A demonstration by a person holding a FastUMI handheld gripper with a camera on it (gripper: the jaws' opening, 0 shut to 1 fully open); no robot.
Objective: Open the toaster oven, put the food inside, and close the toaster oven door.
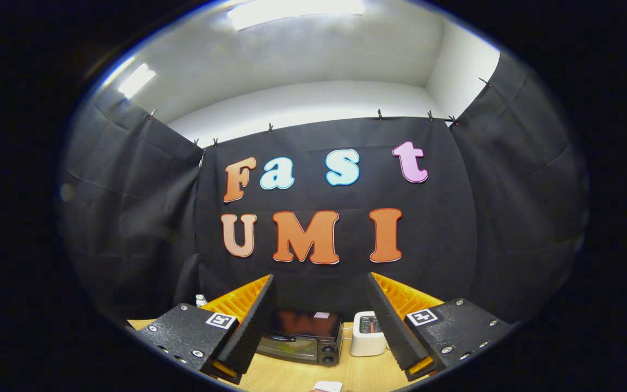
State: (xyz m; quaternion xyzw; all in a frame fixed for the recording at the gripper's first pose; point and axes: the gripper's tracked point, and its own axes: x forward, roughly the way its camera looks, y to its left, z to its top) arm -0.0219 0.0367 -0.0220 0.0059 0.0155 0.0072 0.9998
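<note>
Gripper [321, 318] held high, fingers wide apart and empty, toaster oven [301, 337] ahead with its door shut.

The toaster oven sits toward the back edge of the wooden table [292, 375], seen between the fingers, with a small white appliance [368, 334] just beside it. It looks a rigid, fairly heavy metal box with a glass door; the handle along the door's top is likely the place to hook and pull down, gently, since glass is fragile.

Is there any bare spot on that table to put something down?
Yes: the bare wood of the table in front of the toaster oven, between the open, empty fingers. It is crowded further back, where the small white appliance stands right beside the toaster oven.
</note>
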